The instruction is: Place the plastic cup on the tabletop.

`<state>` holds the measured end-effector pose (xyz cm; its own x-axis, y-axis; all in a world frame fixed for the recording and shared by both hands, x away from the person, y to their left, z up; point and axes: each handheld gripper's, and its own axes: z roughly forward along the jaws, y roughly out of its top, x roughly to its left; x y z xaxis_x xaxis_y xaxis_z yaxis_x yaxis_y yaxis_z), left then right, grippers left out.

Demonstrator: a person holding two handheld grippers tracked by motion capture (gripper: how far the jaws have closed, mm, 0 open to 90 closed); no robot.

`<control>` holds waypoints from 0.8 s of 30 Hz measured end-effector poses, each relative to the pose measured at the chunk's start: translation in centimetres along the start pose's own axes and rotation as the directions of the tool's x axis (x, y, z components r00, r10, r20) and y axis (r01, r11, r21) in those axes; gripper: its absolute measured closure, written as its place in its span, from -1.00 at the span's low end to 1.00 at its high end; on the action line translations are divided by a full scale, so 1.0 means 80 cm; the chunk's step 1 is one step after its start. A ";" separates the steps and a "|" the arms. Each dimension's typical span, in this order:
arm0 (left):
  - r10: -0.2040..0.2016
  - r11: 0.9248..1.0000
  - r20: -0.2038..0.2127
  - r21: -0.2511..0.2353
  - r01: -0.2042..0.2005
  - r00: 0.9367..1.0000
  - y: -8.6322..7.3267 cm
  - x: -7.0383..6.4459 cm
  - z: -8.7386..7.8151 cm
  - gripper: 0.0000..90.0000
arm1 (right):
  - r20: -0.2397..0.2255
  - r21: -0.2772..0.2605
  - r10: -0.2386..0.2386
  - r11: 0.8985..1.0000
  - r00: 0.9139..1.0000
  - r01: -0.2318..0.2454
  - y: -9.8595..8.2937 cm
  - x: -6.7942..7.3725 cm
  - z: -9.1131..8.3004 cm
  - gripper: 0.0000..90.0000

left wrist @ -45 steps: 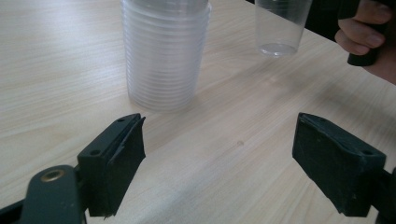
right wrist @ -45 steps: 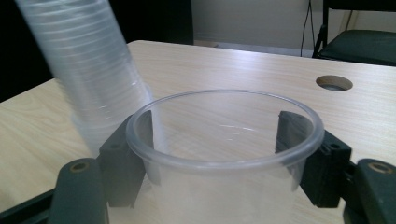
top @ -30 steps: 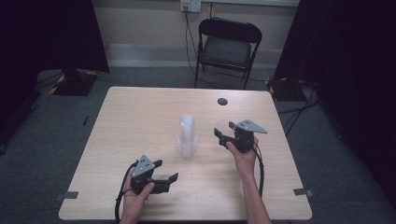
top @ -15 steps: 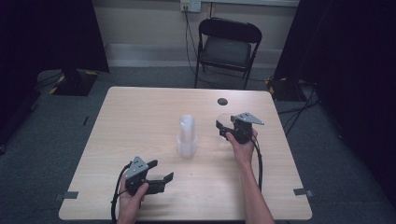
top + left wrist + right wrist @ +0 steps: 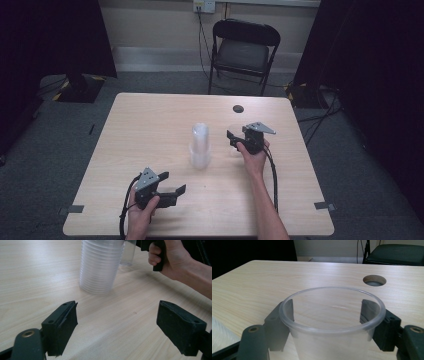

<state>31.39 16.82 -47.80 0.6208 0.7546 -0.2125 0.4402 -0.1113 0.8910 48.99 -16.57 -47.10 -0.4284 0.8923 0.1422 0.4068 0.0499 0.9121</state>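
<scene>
From above, the stack of cups (image 5: 200,145) stands mid-table (image 5: 150,120); the right gripper (image 5: 234,140) sits just right of it. From the left gripper (image 5: 117,320), jaws wide apart, the stack rises ahead. From the right gripper (image 5: 329,322), jaws clasp a single clear cup (image 5: 332,322), upright.

1 stack of cups (image 5: 200,146), 1 single cup (image 5: 332,322), 2 grippers, 1 table (image 5: 150,125), 1 chair (image 5: 243,50).

Dim room, soft tabletop glare
</scene>
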 end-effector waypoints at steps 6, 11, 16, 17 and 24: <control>-0.012 1.000 -0.005 -0.005 0.012 1.000 -0.001 0.001 0.000 -0.63 | 0.002 0.003 -0.027 1.000 1.000 0.027 -0.007 0.007 -0.003 -0.38; -0.015 1.000 -0.002 -0.006 0.014 1.000 -0.001 0.000 0.000 -0.63 | 0.000 0.009 -0.038 0.999 0.999 0.038 -0.010 0.008 -0.012 -0.38; -0.014 1.000 0.000 -0.008 0.014 1.000 -0.001 0.000 0.001 -0.63 | -0.007 0.018 -0.055 0.998 0.998 0.055 -0.015 0.008 -0.021 -0.38; -0.011 1.000 -0.001 0.002 0.011 1.000 -0.002 0.000 0.001 -0.63 | -0.011 0.026 -0.048 0.999 0.999 0.048 -0.015 0.008 -0.022 -0.39; -0.015 1.000 -0.004 0.002 0.015 1.000 -0.004 0.000 0.001 -0.63 | 0.004 0.067 -0.066 0.996 0.998 0.065 -0.020 0.009 -0.023 -0.38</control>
<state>31.32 16.80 -48.16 0.6114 0.7590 -0.2238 0.4504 -0.1012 0.8871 46.55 -16.81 -47.79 -0.4513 0.8887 0.0807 0.4308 0.1378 0.8919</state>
